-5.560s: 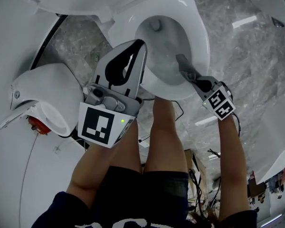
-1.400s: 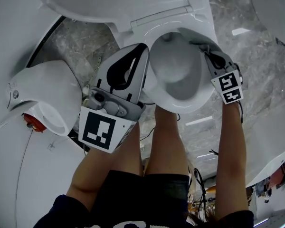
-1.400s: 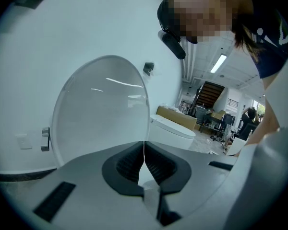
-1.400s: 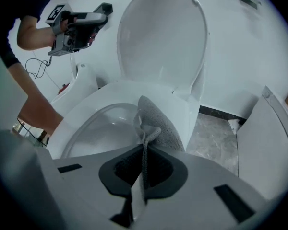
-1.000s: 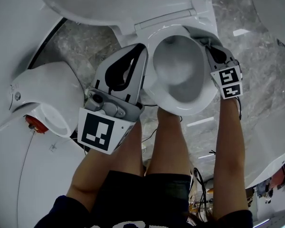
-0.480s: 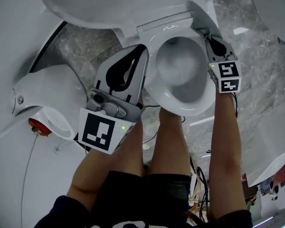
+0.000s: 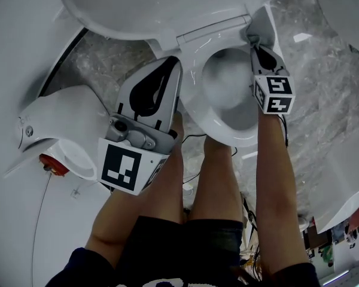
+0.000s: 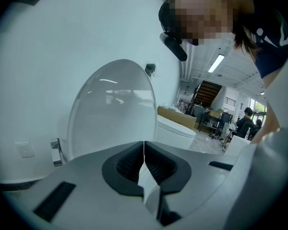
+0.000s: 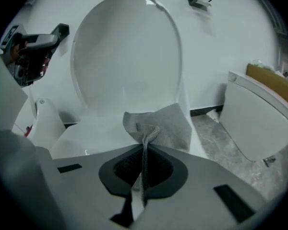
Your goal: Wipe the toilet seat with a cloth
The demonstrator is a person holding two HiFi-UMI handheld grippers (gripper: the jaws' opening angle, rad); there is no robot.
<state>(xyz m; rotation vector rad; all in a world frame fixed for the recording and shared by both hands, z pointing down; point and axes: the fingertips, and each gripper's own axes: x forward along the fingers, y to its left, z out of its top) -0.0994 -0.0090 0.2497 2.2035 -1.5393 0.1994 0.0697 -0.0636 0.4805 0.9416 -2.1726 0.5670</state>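
Observation:
The white toilet seat [image 7: 194,103] rings the bowl, and its lid [image 7: 167,5] stands raised behind it. My right gripper [image 7: 252,39] is at the seat's back right corner, near the hinge. It is shut on a grey cloth [image 7: 260,24] that rests against the seat there. In the right gripper view the cloth [image 9: 158,124] fans out ahead of the right gripper [image 9: 144,150], with the lid [image 9: 127,51] behind it. My left gripper [image 7: 170,64] hovers beside the seat's left side. In its own view the left gripper [image 8: 144,150] is shut with nothing in it, facing the lid [image 8: 113,109].
A second toilet [image 7: 66,130] with a red part [image 7: 52,164] stands at the left, and another white fixture [image 7: 347,184] at the right. Grey marble floor [image 7: 107,58] lies around them. The person's legs [image 7: 215,178] stand before the bowl, over loose cables [image 7: 192,137].
The right gripper has slid with the cloth from the seat's front right, along the right side, to the back near the hinge. The left gripper has stayed in place.

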